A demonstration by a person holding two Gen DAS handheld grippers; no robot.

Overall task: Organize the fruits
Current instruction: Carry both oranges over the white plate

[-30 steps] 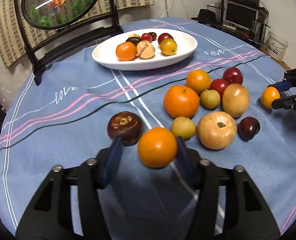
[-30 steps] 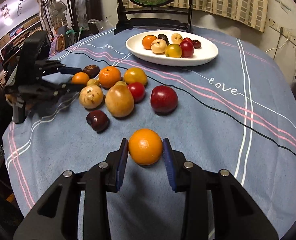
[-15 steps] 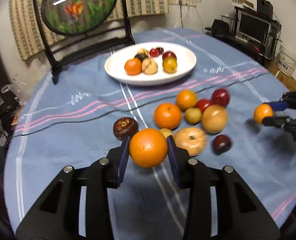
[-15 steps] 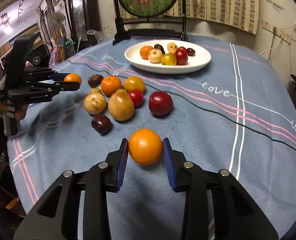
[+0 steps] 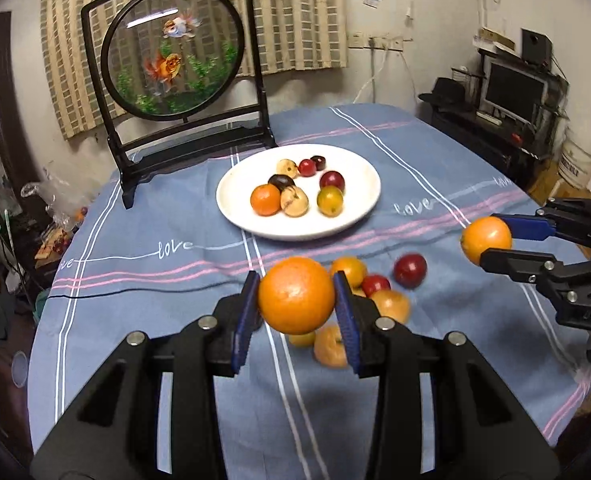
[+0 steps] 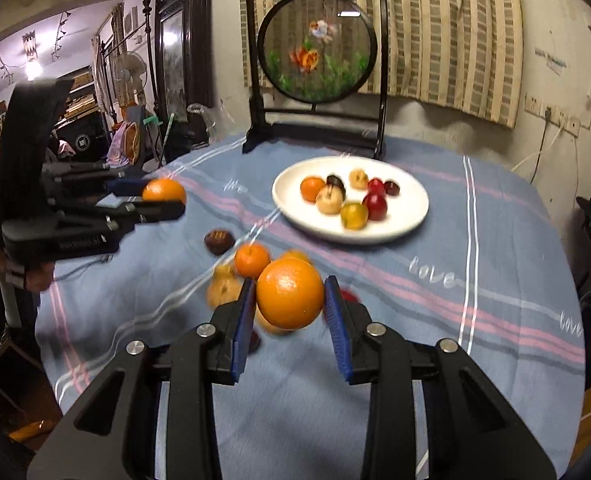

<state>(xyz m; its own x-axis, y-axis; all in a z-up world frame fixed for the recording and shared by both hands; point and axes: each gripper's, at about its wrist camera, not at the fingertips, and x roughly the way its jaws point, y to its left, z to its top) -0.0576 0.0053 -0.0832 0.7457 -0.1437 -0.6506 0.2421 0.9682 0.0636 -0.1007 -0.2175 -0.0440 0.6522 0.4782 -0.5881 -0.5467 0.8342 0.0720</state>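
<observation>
My left gripper (image 5: 297, 312) is shut on an orange (image 5: 296, 301) and holds it well above the blue tablecloth. My right gripper (image 6: 291, 308) is shut on a second orange (image 6: 290, 293), also lifted; it shows in the left wrist view (image 5: 486, 239) at the right. A white plate (image 5: 359, 168) with several fruits stands ahead; it also shows in the right wrist view (image 6: 411, 188). Loose fruits lie below the grippers, among them a red plum (image 5: 410, 270), a small orange (image 6: 252, 259) and a dark mangosteen (image 6: 219, 241).
A round goldfish screen on a black stand (image 5: 175, 50) stands behind the plate at the table's far edge; it shows in the right wrist view too (image 6: 317, 48). Desk and monitor (image 5: 513, 90) stand beyond the table at the right. Furniture crowds the left side.
The left gripper closed on its orange, then both grippers rose high above the table with their oranges. The plate now sits lower and farther in both views.
</observation>
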